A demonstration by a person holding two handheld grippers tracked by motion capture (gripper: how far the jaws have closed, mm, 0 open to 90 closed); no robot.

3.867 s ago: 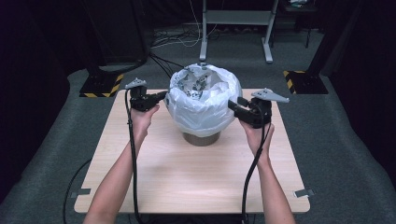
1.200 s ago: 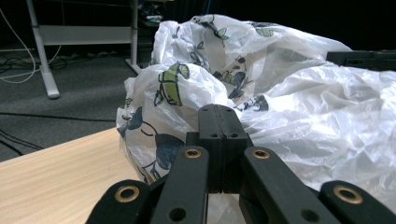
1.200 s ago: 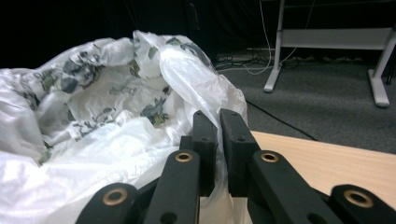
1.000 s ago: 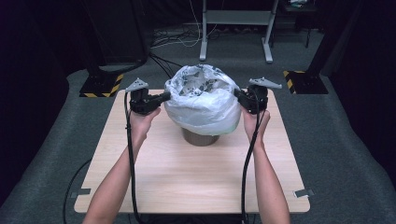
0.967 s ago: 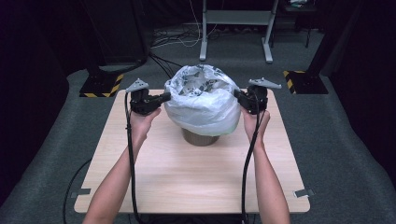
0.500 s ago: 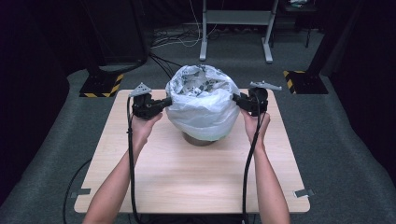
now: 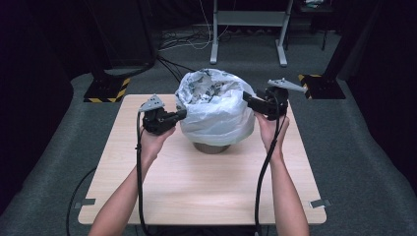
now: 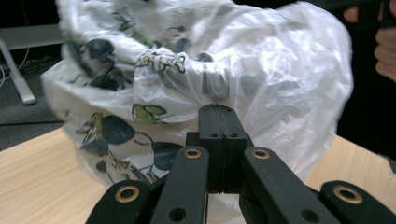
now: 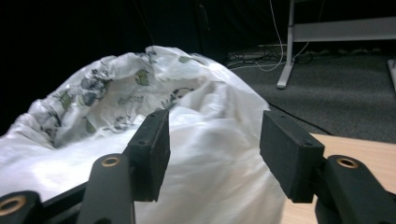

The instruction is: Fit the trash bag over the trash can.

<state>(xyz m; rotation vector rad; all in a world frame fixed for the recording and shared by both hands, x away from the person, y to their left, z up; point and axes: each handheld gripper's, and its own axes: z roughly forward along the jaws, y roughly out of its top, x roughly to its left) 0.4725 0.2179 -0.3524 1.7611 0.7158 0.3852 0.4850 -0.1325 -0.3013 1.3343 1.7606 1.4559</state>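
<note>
A plastic bag (image 7: 216, 110) drapes over a pot (image 7: 210, 147) standing on the table (image 7: 196, 196), toward its far edge and midway between the side edges. The left gripper (image 7: 179, 115) sits at the bag's left side, the right gripper (image 7: 248, 101) at its right.

The plastic bag (image 7: 216, 110) hides most of the round container (image 7: 210, 147) beneath it (only its base shows)

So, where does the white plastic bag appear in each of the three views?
High view: white plastic bag at table centre, far half.
Left gripper view: bag spreads across the frame above the jaws.
Right gripper view: bag left and centre, behind the jaws.
Shared landmark: wooden table.
</note>
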